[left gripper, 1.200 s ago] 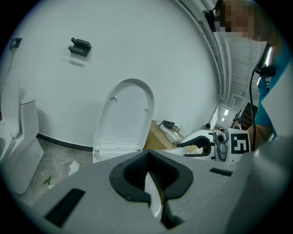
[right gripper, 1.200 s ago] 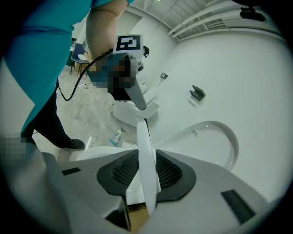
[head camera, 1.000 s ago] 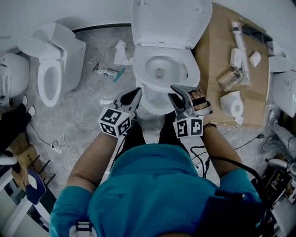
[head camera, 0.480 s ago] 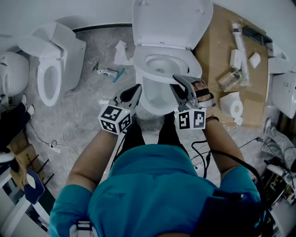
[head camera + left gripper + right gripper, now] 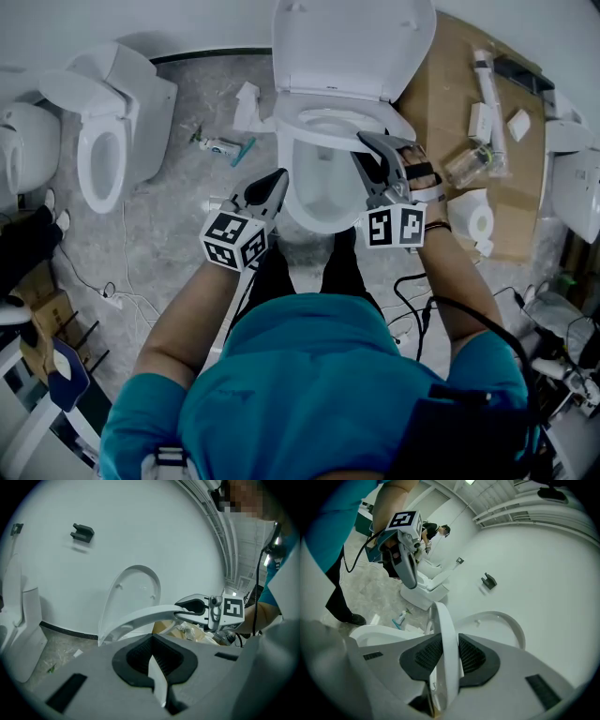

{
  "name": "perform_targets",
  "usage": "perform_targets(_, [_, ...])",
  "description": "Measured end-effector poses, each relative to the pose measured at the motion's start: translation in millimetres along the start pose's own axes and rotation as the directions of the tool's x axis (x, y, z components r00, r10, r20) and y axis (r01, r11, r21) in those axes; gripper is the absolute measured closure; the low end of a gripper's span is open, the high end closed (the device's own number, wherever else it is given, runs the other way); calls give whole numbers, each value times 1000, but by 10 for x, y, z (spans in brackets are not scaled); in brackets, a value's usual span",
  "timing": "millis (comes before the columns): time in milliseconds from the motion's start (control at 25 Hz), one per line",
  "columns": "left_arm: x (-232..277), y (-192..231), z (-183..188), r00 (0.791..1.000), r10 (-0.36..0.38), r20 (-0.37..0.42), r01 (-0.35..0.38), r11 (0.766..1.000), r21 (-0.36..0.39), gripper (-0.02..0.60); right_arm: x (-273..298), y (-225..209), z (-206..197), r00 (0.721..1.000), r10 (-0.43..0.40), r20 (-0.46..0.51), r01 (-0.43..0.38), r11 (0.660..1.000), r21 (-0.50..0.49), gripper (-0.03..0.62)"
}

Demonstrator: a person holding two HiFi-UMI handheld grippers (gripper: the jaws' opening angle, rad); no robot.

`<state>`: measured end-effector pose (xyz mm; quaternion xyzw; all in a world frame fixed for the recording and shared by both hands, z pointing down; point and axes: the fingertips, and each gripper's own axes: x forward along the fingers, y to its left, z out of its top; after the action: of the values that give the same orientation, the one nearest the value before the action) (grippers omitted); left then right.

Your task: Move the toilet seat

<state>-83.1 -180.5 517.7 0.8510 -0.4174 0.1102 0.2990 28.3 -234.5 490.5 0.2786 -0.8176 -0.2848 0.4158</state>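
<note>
The white toilet seat (image 5: 309, 118) is tilted up off the bowl (image 5: 319, 202), and the lid (image 5: 352, 47) stands open behind it. My right gripper (image 5: 377, 146) grips the seat's right front rim. In the right gripper view the seat (image 5: 443, 634) runs between the dark pads, and the jaws are closing on it. My left gripper (image 5: 277, 180) hovers at the bowl's left front, jaws together and holding nothing. The left gripper view shows the lifted seat (image 5: 140, 616) held by the right gripper (image 5: 192, 606).
A second toilet (image 5: 103, 141) stands at the left. Flattened cardboard (image 5: 450, 103) at the right carries small parts and a white roll (image 5: 473, 214). A tube (image 5: 217, 145) lies on the grey floor. Cables (image 5: 412, 309) trail by the person's legs.
My right gripper has moved up and away from the person, and the seat's front has risen off the bowl with it. The left gripper has stayed almost still.
</note>
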Motion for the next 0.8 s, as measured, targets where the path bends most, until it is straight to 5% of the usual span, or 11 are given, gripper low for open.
perform_targets(800, [-38,90,-29,1000,11,-3,-11,1000,-11,581,342,-623,-50,997,-71,-6,71,997,2,502])
